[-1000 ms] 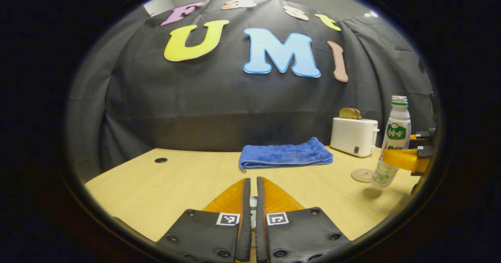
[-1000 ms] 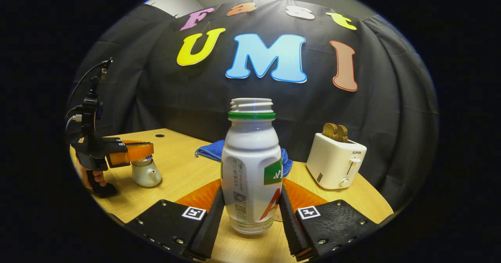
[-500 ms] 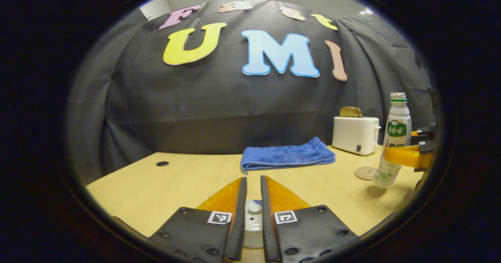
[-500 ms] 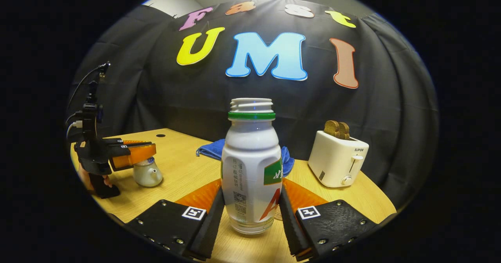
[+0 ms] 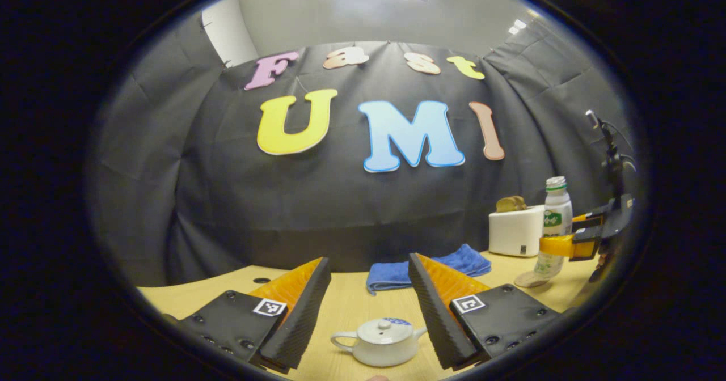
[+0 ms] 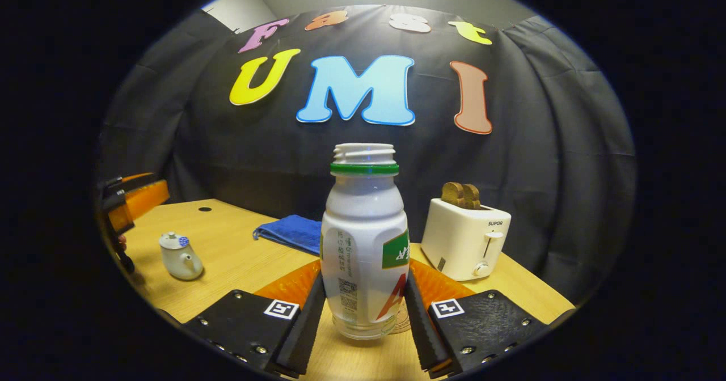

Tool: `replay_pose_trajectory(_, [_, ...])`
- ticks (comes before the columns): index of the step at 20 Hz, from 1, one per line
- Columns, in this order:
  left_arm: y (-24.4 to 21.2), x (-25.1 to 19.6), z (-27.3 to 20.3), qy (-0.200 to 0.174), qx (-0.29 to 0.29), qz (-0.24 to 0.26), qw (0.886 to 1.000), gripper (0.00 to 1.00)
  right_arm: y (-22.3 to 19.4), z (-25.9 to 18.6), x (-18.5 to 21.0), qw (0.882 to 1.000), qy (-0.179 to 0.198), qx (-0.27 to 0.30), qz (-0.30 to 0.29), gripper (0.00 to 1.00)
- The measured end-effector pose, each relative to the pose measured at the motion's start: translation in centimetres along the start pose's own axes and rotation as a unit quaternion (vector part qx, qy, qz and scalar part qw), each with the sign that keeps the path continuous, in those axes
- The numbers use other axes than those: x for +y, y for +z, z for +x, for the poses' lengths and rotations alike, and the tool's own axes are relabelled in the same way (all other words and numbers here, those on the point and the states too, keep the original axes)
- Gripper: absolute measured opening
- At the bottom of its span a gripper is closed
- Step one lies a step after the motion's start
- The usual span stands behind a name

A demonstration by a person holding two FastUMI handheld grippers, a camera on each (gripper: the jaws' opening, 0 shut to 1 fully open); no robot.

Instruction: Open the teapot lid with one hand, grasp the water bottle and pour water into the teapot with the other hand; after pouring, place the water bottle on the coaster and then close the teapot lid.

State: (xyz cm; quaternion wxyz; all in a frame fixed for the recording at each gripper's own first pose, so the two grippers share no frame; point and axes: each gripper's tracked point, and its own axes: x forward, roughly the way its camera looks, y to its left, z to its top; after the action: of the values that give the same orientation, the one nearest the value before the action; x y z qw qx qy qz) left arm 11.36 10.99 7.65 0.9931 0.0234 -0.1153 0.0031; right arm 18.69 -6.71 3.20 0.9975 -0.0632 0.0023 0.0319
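Between the right gripper (image 6: 363, 313) fingers the uncapped water bottle (image 6: 364, 245) stands upright, pinched just over the coaster (image 6: 400, 323); the left gripper (image 5: 368, 307), fingers spread, hangs above the lidded teapot (image 5: 379, 341), well apart leftward

The teapot (image 5: 379, 342) is white and squat, upright on the table, lid (image 5: 381, 330) seated, spout right and handle left in the left gripper view. It sits below and between the left gripper (image 5: 368, 307) fingers, which stand wide apart, clear of it. The bottle (image 6: 364, 239) is white, uncapped, green-ringed at the neck, upright between the right gripper (image 6: 363, 307) fingers, both pressing its sides. The coaster (image 5: 527, 280) lies under it
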Motion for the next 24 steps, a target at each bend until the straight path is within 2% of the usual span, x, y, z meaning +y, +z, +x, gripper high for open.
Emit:
replay_pose_trajectory(2, [1.2, 0.0, -0.2, -0.007, -0.019, -0.009, 1.000, 0.98, -0.8, 1.7, -1.9, 0.999, -0.025, 0.018, 0.012, 0.70])
replay_pose_trajectory(5, [0.5, 0.5, 0.0, -0.010, -0.008, -0.034, 0.999, 0.98, -1.3, 3.9, -2.4, 0.997, -0.020, 0.032, 0.063, 0.70])
replay_pose_trajectory(7, [0.0, 0.9, 0.1, -0.011, 0.004, -0.056, 0.998, 0.98, -1.3, 4.6, -2.6, 0.996, -0.017, 0.035, 0.075, 0.70])
replay_pose_trajectory(10, [-0.1, 1.1, 0.3, -0.009, 0.006, -0.062, 0.998, 0.98, -2.1, 4.5, -2.3, 0.996, -0.012, 0.050, 0.076, 0.70])
replay_pose_trajectory(12, [-0.1, 0.9, 0.4, -0.012, 0.008, -0.059, 0.998, 0.93, -2.4, 4.5, -2.4, 0.995, -0.013, 0.053, 0.086, 0.70])
replay_pose_trajectory(21, [-0.8, -0.1, 0.4, -0.025, 0.017, -0.057, 0.998, 0.93, -3.2, 4.8, -2.1, 0.995, -0.013, 0.064, 0.077, 0.70])
replay_pose_trajectory(24, [-0.8, -0.4, 0.6, -0.031, 0.019, -0.056, 0.998, 0.93, -3.4, 4.7, -1.8, 0.996, -0.014, 0.070, 0.054, 0.73])
